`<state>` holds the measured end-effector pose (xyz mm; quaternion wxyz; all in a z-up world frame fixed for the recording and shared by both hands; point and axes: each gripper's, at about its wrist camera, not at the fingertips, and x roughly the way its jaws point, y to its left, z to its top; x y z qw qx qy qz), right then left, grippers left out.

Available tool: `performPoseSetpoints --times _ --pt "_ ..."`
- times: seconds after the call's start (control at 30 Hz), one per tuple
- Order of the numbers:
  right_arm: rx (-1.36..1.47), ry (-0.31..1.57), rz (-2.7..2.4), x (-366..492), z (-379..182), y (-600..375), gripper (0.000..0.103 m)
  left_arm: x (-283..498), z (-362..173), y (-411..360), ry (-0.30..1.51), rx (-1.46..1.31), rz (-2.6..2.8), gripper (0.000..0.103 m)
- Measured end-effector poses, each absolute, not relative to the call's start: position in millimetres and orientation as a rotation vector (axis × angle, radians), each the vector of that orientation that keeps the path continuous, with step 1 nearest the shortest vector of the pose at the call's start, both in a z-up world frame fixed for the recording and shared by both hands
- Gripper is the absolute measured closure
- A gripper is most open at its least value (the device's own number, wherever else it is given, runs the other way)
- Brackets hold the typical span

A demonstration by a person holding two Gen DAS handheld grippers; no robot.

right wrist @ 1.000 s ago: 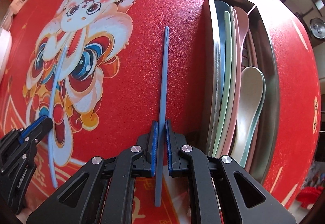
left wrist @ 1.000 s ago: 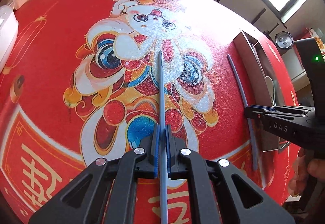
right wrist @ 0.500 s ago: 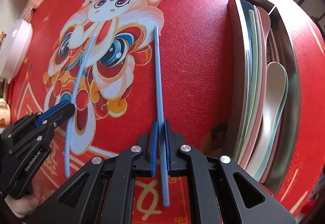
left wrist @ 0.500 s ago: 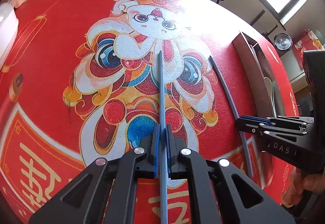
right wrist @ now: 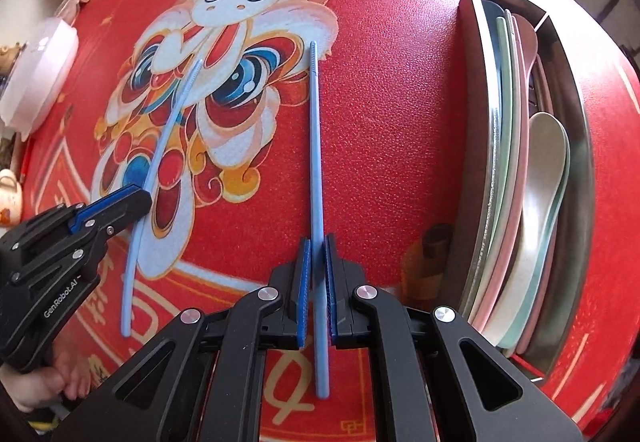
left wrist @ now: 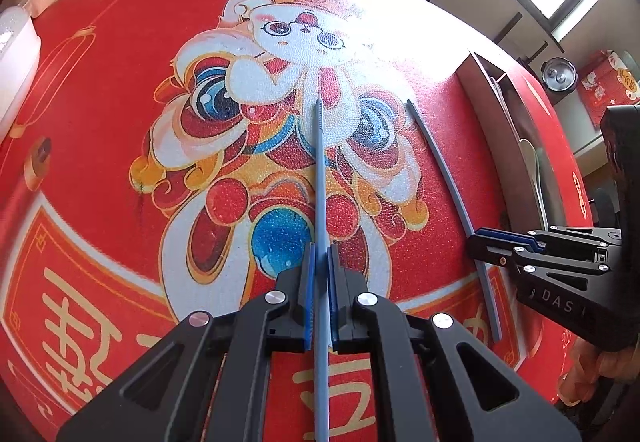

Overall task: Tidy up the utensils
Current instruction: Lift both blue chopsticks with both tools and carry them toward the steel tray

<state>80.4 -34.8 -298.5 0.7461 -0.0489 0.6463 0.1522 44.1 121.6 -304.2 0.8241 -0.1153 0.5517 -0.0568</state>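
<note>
Our right gripper pinches one blue chopstick near its thick end, its long axis running straight ahead over the tabletop. The steel tray of spoons lies just to its right, parallel. Our left gripper, farther off, clamps the second chopstick.

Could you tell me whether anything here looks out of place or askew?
Nothing is spilled or damaged. The odd part is the two blue chopsticks: the left gripper holds one and the right gripper the other, apart rather than paired, both outside the metal tray holding spoons.
</note>
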Motion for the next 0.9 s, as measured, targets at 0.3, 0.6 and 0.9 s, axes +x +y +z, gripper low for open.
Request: performPoseSetpoints --times 0.3,0.6,0.9 --pt "-0.062 1.395 0.374 93.0 -297.9 -43.3 0.096 45.7 -304.3 125.8 1.180 -0.292 -0.126 0.097" --pt "0.128 1.348 0.429 91.7 -271.9 -67.4 0.097 41.8 -279.8 136.4 1.152 -0.384 -0.145 0.097" --pt "0.209 1.291 0.416 79.6 -253.3 -97.0 0.097 47.2 -250.5 113.0 1.113 -0.351 -0.204 0.097"
